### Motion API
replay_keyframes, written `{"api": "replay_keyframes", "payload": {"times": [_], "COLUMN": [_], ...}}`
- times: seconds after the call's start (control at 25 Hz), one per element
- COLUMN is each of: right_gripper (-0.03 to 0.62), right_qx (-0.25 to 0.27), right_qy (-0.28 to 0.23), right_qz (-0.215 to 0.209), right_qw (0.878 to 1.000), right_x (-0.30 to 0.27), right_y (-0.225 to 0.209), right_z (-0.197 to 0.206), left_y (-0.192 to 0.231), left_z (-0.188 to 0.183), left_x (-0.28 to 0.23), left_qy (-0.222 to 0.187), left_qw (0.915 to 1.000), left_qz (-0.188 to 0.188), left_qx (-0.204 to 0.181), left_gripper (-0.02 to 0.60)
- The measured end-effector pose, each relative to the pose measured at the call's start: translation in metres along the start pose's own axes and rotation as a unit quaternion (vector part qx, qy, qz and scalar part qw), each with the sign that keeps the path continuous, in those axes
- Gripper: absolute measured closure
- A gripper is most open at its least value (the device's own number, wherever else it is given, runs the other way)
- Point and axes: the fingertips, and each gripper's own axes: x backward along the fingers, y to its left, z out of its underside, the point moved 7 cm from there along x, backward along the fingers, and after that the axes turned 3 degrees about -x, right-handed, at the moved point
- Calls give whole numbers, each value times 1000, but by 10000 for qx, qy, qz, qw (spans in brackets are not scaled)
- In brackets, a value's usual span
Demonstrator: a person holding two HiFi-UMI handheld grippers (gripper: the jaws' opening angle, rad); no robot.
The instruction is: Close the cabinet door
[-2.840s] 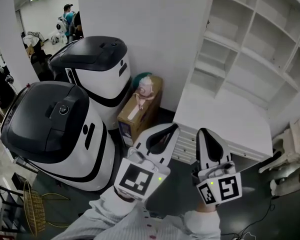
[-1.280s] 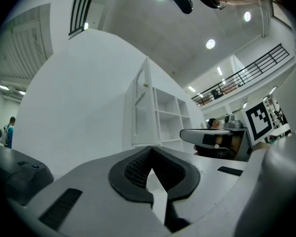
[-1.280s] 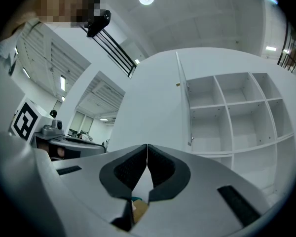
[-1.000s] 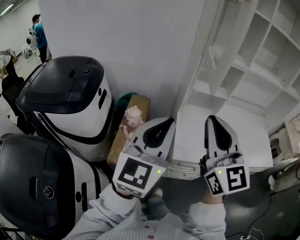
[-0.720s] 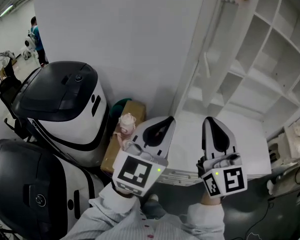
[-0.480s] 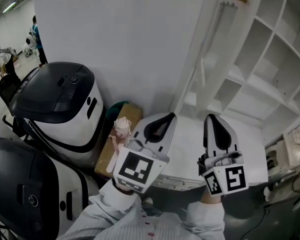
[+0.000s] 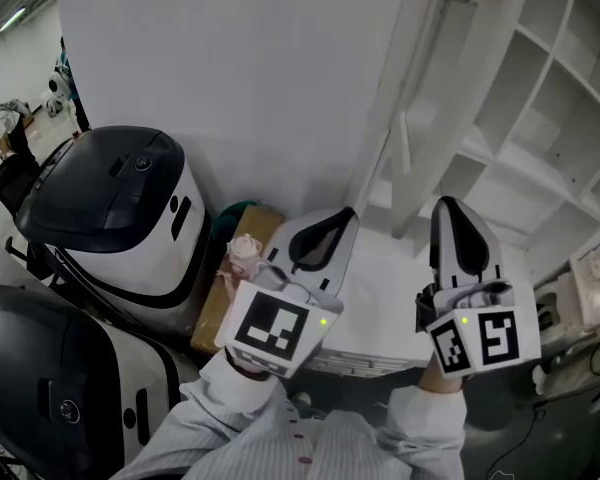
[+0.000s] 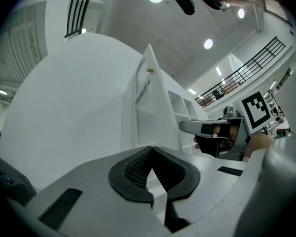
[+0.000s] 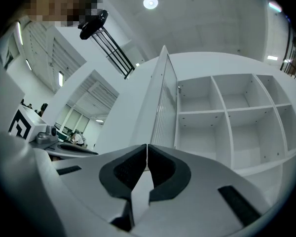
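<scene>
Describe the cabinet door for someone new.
Find the white shelf cabinet of open cubbies at right. The cabinet door is the tall panel standing open at its left edge; unlike the wall beside it, it carries a long handle.

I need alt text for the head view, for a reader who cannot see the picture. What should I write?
A person holds two shut grippers, the left gripper and the right gripper, toward a white cabinet whose door stands open. Two black-topped white machines and a cardboard box stand at the left.
</scene>
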Motion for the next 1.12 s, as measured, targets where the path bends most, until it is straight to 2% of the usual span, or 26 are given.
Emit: {"api": "replay_keyframes", "payload": {"times": [0.32, 0.44, 0.56, 0.76, 1.12], "right_gripper": [579, 577, 500, 450, 433], "right_qx": [-30, 61, 23, 91, 323], "right_qy": [-371, -427, -350, -152, 5], "right_qz": [172, 243, 167, 186, 481], "right_qw": [9992, 9988, 9992, 9997, 9983], "right_x": [3, 3, -2, -18, -42], "right_y": [3, 7, 14, 24, 32], "right_z": [-29, -40, -48, -53, -46], "left_y": [5, 7, 10, 16, 31], "left_z": [-2, 1, 0, 1, 0], "left_x": [5, 11, 18, 30, 53], "left_qy": [-133, -64, -28, 34, 10], "left_qw": [9996, 9995, 9994, 9994, 9997], "left_qz": [228, 323, 358, 352, 185], "left_qx": [42, 16, 22, 60, 164], "left_gripper": [571, 571, 571, 571, 571]}}
